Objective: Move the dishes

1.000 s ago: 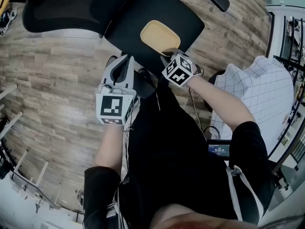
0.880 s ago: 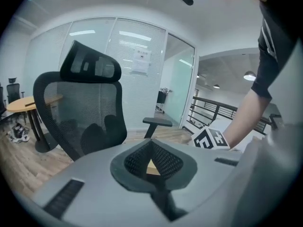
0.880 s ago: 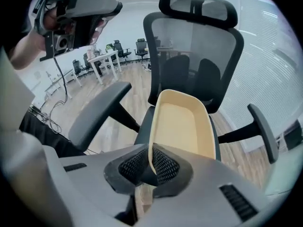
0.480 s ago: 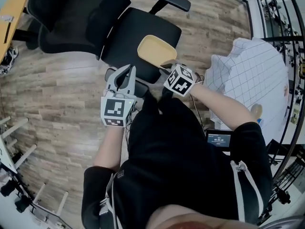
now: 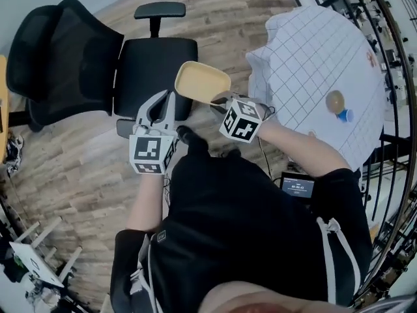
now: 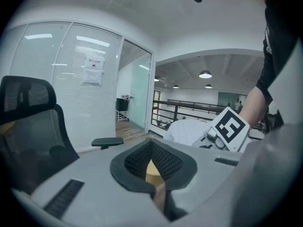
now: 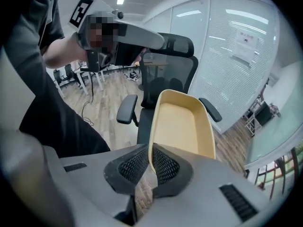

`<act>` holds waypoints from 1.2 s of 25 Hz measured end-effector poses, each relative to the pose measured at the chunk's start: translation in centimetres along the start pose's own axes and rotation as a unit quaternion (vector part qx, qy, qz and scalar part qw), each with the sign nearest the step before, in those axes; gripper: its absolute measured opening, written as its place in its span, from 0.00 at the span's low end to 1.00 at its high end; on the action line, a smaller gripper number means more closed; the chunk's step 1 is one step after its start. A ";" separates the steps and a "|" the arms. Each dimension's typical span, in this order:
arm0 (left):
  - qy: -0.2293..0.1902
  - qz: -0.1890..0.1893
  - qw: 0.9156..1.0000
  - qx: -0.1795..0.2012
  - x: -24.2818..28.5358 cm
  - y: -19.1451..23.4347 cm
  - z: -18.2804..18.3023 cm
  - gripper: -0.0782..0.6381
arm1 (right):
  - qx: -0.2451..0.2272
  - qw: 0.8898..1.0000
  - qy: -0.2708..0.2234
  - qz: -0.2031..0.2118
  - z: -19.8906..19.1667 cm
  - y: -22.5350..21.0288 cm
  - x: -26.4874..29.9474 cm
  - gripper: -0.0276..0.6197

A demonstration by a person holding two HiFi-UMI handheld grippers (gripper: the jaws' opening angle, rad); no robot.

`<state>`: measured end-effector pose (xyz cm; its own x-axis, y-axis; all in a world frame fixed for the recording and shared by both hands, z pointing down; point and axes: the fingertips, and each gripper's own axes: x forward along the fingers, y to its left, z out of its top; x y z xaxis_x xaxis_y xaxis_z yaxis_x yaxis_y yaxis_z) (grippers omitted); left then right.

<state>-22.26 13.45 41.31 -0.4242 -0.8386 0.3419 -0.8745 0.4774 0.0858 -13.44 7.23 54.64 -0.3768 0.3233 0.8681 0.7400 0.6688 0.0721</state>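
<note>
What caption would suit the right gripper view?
Right gripper pinching the rim of a yellow dish, held up before a black office chair.

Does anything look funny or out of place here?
Yes: the yellow dish isn't on any table. It hangs in the air near the office chair, pinched by just one edge in the right tongs. Nothing looks spilled or broken.

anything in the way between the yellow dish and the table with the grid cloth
Nothing visible. The right gripper holds the dish by its rim, in the air over the chair, and the table has bare cloth at its near edge. A small brown thing and a blue one sit farther across it.
</note>
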 end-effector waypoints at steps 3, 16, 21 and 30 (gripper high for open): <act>-0.004 -0.053 0.998 0.024 2.1 -5.0 1.2 0.11 | 0.025 0.999 0.004 -0.028 -4.1 1.2 -3.3 0.09; -0.027 -0.203 0.974 0.094 4.1 -29.0 2.7 0.11 | 0.145 0.982 0.004 -0.119 -21.5 10.7 -16.4 0.09; -0.014 -0.277 0.954 0.116 5.1 -37.1 1.8 0.11 | 0.210 0.965 0.007 -0.156 -27.8 12.9 -20.3 0.09; 0.020 -0.394 0.908 0.142 11.2 -44.9 1.5 0.12 | 0.322 0.922 0.025 -0.215 -36.4 12.8 -23.8 0.09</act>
<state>11.89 -17.71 39.90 0.3640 -0.8772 0.3132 -0.9303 -0.3586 0.0766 25.26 -16.29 52.82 -0.5198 -0.0856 0.8500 0.0377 0.9917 0.1229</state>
